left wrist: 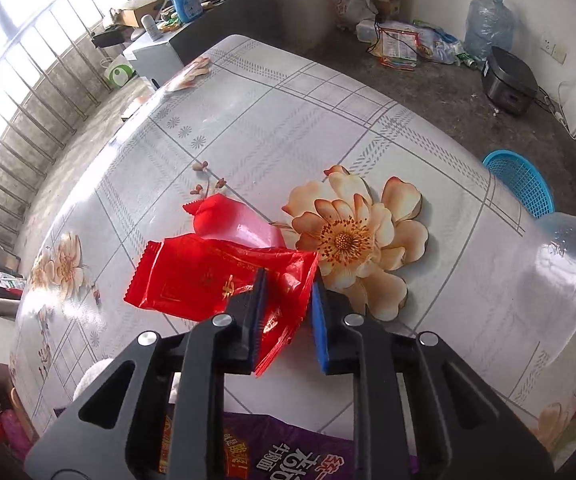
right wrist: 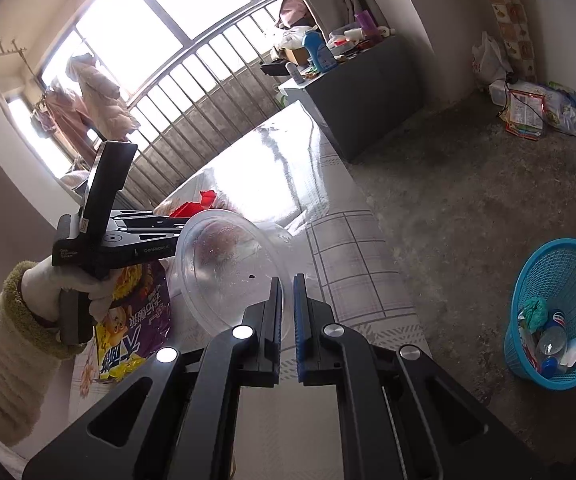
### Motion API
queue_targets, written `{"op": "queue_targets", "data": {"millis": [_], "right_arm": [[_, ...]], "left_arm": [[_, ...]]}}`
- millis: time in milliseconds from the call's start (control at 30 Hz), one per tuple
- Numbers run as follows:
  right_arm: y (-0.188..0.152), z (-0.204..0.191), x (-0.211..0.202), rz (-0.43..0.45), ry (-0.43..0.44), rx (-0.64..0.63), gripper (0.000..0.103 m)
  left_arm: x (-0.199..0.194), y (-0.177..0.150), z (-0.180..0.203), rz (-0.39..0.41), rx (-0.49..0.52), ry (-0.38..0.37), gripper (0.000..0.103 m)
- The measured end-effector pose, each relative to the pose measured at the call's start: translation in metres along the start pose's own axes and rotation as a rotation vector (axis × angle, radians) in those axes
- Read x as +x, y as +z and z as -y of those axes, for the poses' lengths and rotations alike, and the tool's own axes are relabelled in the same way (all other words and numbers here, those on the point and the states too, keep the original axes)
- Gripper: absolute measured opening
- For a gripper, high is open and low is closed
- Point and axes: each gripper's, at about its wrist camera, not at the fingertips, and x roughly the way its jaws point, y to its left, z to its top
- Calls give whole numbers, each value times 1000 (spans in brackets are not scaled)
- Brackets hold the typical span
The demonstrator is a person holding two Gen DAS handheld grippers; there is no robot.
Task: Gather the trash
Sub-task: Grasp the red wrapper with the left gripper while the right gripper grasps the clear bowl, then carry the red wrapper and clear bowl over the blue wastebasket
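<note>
My left gripper [left wrist: 288, 280] stands around the right end of a red snack wrapper [left wrist: 207, 276] lying on the flowered table [left wrist: 271, 128]; its jaws are partly apart, with a gap beside the blue pad. A second red wrapper [left wrist: 227, 220] lies just behind. My right gripper [right wrist: 287, 284] is shut on the rim of a clear plastic bowl [right wrist: 227, 264], held tilted above the table edge. The bowl also shows at the right edge of the left wrist view [left wrist: 568, 256]. A purple noodle bag [right wrist: 135, 320] lies under the left gripper; it also shows in the left wrist view [left wrist: 288, 452].
A blue mesh trash basket [right wrist: 560, 280] with bottles and scraps stands on the floor right of the table; it also shows in the left wrist view [left wrist: 524, 184]. A grey cabinet [right wrist: 360, 100] with clutter stands beyond the table. Bags and a water jug [left wrist: 488, 20] line the far wall.
</note>
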Motion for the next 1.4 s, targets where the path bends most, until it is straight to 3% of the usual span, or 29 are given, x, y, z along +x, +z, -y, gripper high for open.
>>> {"op": "queue_targets", "data": {"millis": [333,900,1400], "right_arm": [[-2,5,-6,10,13,25,6],[-7,1,-47,67,10,59,6],[-15,28,-126,231,-42,137,6]], "left_arm": [[-24,4,7,82,-3,-22,0],[-136,-9,33,315,-47,-192,0],[-196,3,95,428,12,-326,0]]}}
